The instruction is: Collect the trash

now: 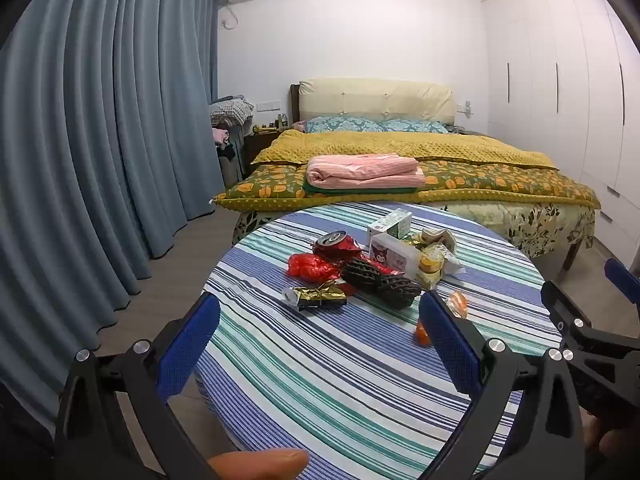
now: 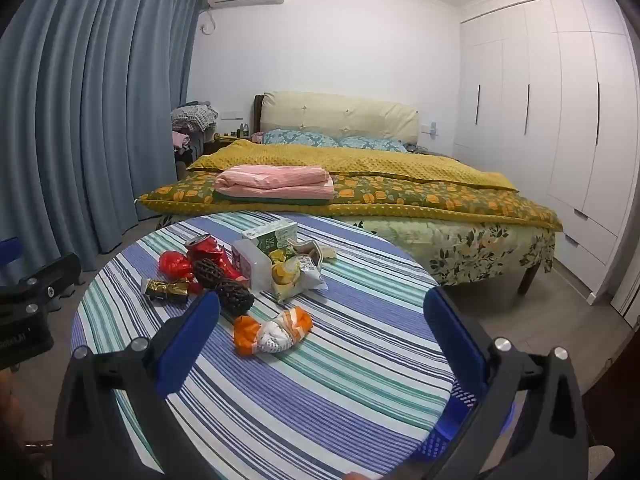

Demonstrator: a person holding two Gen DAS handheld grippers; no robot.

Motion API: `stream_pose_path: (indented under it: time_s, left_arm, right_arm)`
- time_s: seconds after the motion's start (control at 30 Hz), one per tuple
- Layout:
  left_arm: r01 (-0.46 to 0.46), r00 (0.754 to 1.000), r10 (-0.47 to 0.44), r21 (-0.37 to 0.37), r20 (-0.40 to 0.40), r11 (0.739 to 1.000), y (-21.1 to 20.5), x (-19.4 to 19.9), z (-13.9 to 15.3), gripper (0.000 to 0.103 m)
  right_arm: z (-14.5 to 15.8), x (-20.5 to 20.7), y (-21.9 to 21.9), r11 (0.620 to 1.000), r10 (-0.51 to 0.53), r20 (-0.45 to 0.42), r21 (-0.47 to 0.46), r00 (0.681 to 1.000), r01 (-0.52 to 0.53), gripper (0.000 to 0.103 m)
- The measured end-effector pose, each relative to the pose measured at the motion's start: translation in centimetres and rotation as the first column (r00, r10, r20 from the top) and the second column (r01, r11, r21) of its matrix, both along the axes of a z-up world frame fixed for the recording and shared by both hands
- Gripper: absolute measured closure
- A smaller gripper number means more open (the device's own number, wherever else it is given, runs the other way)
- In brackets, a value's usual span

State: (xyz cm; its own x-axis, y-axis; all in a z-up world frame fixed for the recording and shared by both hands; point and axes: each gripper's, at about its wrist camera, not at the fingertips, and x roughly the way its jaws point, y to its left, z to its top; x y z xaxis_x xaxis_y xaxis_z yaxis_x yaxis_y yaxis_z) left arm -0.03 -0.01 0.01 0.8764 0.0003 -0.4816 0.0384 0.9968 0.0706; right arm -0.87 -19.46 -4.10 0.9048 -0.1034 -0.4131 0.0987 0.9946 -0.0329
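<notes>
A pile of trash lies on a round table with a striped cloth [image 1: 340,380] [image 2: 320,380]. It holds a crushed red can [image 1: 334,243] [image 2: 206,249], a red wrapper [image 1: 310,266] [image 2: 174,264], black foam nets [image 1: 380,282] [image 2: 234,294], a gold wrapper [image 1: 318,296] [image 2: 166,290], a white box [image 1: 394,254] [image 2: 250,264], a green carton [image 1: 390,222] [image 2: 272,236] and yellow wrappers [image 1: 432,264] [image 2: 288,276]. An orange-white wrapper [image 2: 274,330] [image 1: 456,304] lies nearest. My left gripper [image 1: 320,344] and right gripper [image 2: 320,344] are open and empty, above the table's near side.
A blue basket [image 2: 452,424] sits below the table's right edge. A bed [image 1: 400,168] with a yellow quilt and folded pink blanket stands behind the table. Blue curtains [image 1: 100,140] hang at left, white wardrobes [image 2: 560,120] at right.
</notes>
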Motion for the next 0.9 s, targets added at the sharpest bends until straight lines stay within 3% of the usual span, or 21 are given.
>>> stream_pose_path:
  time_s: [0.9]
  left_arm:
    - [0.0,1.0,0.0,0.004,-0.009,1.0,-0.02,0.01,0.0,0.004]
  right_arm:
    - [-0.26,-0.15,0.31,1.0,0.003,-0.004,-0.007,1.0,-0.003,0.004]
